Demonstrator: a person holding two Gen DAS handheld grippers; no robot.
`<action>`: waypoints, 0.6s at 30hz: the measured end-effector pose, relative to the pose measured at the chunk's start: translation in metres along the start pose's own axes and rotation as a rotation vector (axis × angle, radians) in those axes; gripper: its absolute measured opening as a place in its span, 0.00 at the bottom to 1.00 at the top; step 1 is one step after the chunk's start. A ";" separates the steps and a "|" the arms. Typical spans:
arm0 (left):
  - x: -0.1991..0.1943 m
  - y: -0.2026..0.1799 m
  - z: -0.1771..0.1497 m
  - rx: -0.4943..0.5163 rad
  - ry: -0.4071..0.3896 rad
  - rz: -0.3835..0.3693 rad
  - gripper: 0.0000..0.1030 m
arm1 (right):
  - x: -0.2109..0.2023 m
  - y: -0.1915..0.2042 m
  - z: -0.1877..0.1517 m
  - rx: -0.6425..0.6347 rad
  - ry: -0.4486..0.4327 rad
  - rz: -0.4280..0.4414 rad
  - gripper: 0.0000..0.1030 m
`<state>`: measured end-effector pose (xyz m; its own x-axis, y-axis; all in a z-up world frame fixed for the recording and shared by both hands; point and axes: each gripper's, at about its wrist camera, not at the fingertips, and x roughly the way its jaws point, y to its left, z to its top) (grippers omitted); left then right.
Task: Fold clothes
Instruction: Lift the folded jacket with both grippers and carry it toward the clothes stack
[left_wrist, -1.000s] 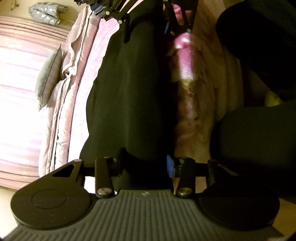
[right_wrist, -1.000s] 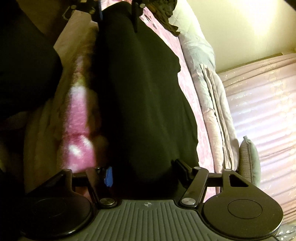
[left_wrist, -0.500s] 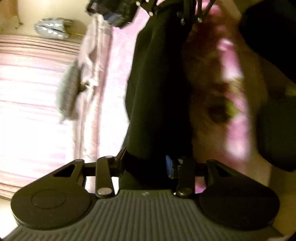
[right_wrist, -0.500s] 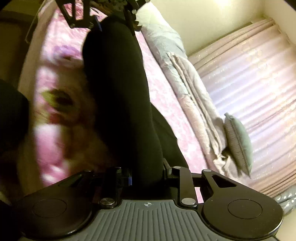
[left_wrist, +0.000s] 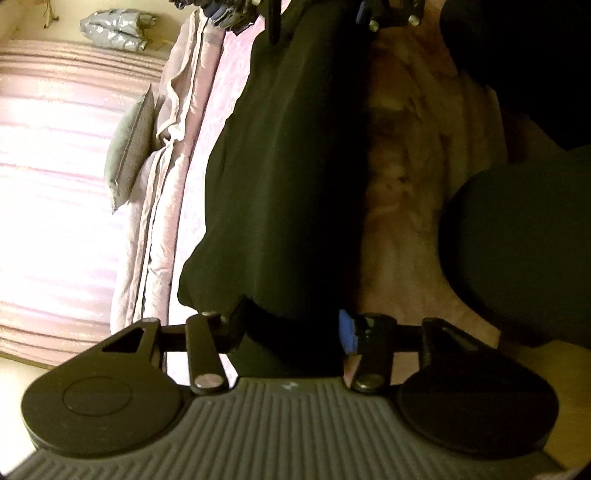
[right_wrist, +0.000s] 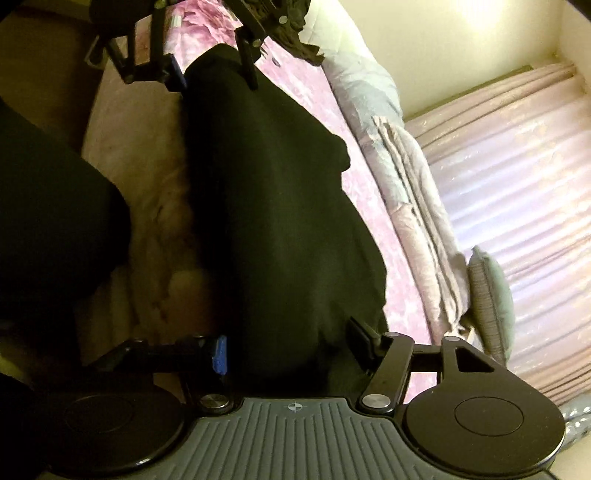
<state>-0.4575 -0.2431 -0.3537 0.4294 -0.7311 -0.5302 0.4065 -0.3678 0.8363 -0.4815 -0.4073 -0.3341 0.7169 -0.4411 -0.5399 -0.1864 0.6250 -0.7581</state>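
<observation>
A long black garment (left_wrist: 288, 166) lies stretched lengthwise on the pink flowered bed sheet (right_wrist: 295, 85), one end at each gripper. In the left wrist view my left gripper (left_wrist: 291, 328) straddles the near end, jaws opening, with the cloth filling the gap between them. The right gripper (left_wrist: 317, 18) shows at the far end, at the top edge. In the right wrist view the garment (right_wrist: 266, 203) runs from my right gripper (right_wrist: 288, 343), jaws also opening around the cloth, up to the left gripper (right_wrist: 214, 74).
A folded pale quilt (left_wrist: 173, 147) and a grey-green cushion (left_wrist: 129, 155) lie along the bed's far side, before a pink curtain (left_wrist: 55, 184). The person's dark-clad leg (left_wrist: 517, 240) is beside the bed. A silver bag (left_wrist: 114, 27) sits by the wall.
Both grippers swung sideways with the garment and back. The right jaws narrowed on the cloth half a second ago and now stand wide again; the left jaws stand slightly wider.
</observation>
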 end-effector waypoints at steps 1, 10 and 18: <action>0.000 -0.002 0.001 0.014 -0.003 0.003 0.50 | 0.005 0.001 0.002 -0.004 0.001 0.003 0.60; 0.024 0.008 0.010 0.058 -0.005 -0.037 0.52 | 0.016 -0.014 0.011 0.062 0.022 0.072 0.34; 0.029 0.016 0.011 0.021 0.019 -0.093 0.40 | 0.019 -0.012 0.014 0.062 0.026 0.071 0.35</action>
<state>-0.4476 -0.2764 -0.3546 0.4061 -0.6820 -0.6083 0.4286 -0.4457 0.7859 -0.4563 -0.4136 -0.3298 0.6858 -0.4103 -0.6011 -0.1935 0.6934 -0.6941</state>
